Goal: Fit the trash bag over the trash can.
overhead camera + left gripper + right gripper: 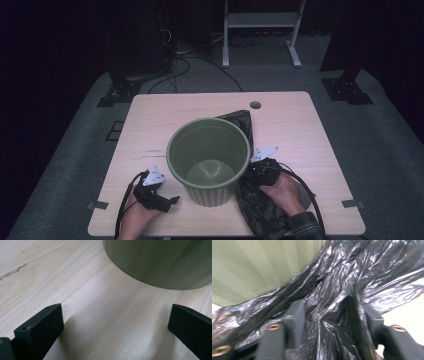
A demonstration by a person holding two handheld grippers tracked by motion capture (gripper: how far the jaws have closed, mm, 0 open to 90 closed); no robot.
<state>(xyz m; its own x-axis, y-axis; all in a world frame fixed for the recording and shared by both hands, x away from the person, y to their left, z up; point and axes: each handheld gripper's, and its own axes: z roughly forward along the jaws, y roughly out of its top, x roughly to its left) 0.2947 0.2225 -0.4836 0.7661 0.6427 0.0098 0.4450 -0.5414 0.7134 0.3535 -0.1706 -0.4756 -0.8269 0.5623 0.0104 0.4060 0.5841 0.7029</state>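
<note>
Plain green bin (pixel 208 160) and black bag (pixel 337 290) bear no writing.

We see dim room, table (pixel 300 130) lit from above, dark vignette at edges. Glare streaks on black bag (pixel 342 290); right gripper view motion-blurred. Soft jaw shadows on wood.

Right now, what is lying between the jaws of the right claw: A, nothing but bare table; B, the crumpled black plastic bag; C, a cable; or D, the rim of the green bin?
B: in the right gripper view, the crumpled black plastic bag bunches up between the jaws of the right claw, beside the green bin.
</note>
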